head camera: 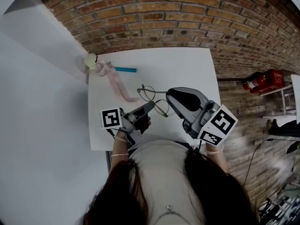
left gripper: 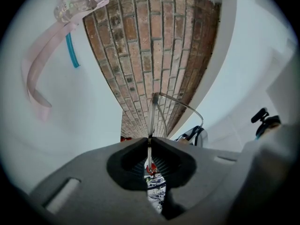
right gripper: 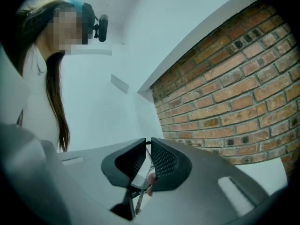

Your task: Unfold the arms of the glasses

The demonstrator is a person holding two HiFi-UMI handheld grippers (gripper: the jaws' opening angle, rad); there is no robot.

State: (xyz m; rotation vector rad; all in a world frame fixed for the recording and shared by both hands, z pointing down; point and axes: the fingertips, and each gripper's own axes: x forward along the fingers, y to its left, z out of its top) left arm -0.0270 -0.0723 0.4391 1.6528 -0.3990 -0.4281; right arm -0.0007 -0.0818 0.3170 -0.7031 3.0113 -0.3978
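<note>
Left gripper [left gripper: 150, 137] and right gripper [right gripper: 148, 142] each clench a wire of the glasses [head camera: 154, 99] between their fingers. Hold one still and swing the other gently about the hinge.

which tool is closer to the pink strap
Left. The left tool is just right of the pink strap's lower end; the right tool is farther right, across the glasses.

Table [head camera: 187, 62] showing white; brick wall [head camera: 187, 13] running red-brown w/ pale mortar lines. The glasses [head camera: 156, 101] looking thin dk grey. Strap [head camera: 117, 84] showing pale pink, pen [head camera: 125, 70] teal. Both left gripper [head camera: 151, 105] & right gripper [head camera: 169, 94] showing grey w/ black ribbed pads [right gripper: 165, 161], blk-wht square markers.
</note>
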